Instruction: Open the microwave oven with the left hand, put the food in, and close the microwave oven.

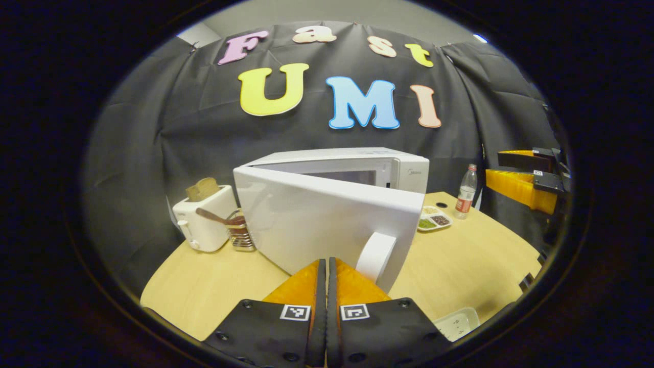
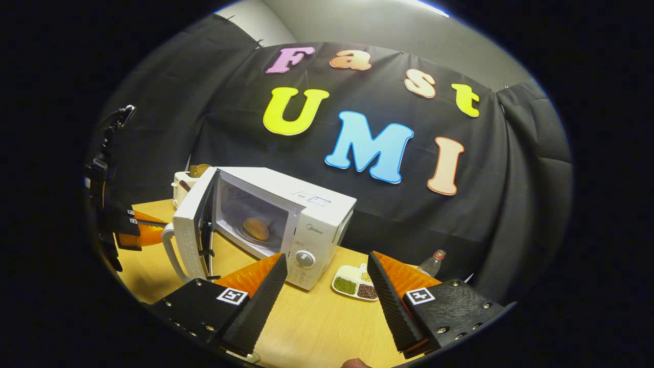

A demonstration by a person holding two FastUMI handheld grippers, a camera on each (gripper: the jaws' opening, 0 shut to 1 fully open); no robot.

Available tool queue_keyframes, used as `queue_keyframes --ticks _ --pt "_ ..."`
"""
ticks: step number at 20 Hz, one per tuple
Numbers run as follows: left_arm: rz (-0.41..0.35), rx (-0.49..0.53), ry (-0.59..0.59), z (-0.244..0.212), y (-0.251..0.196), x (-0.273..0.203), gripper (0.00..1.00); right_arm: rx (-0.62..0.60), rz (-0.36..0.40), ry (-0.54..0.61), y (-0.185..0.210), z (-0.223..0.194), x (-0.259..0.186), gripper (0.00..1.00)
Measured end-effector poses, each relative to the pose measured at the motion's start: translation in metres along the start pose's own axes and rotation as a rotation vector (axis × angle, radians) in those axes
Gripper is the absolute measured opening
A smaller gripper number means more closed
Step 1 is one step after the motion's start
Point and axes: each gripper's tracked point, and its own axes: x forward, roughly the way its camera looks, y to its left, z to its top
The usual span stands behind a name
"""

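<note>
I count one microwave [image 2: 286, 225] with one bun [image 2: 255, 229] inside, one toaster [image 1: 203, 224] on the far left, one utensil rack [image 1: 241, 232] beside it, one divided dish [image 1: 434, 218], one bottle [image 1: 466, 192] far right, and my two grippers.

I see a white microwave oven [image 2: 306, 214] with a golden-brown bun [image 2: 255, 229] inside. The tabletop [image 1: 460, 260] is pale wood-grain. The toaster [image 1: 204, 225] is white. The divided dish [image 2: 352, 283] is white, holding green and dark red-brown fillings. The bottle [image 1: 466, 193] carries a red label.
</note>
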Motion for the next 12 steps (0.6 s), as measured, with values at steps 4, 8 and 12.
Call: queue_keyframes --ticks 4,8,12 --pt "-0.055 0.036 -0.026 0.023 -0.016 0.034 0.07 0.015 -0.050 0.016 -0.018 -0.005 -0.009 0.97" --pt "-0.097 0.048 -0.039 0.039 -0.031 0.061 0.08 0.044 -0.105 0.038 -0.034 -0.009 -0.016 0.97" --pt "-0.131 0.065 -0.059 0.055 -0.046 0.083 0.05 0.060 -0.153 0.057 -0.049 -0.013 -0.023 0.96"
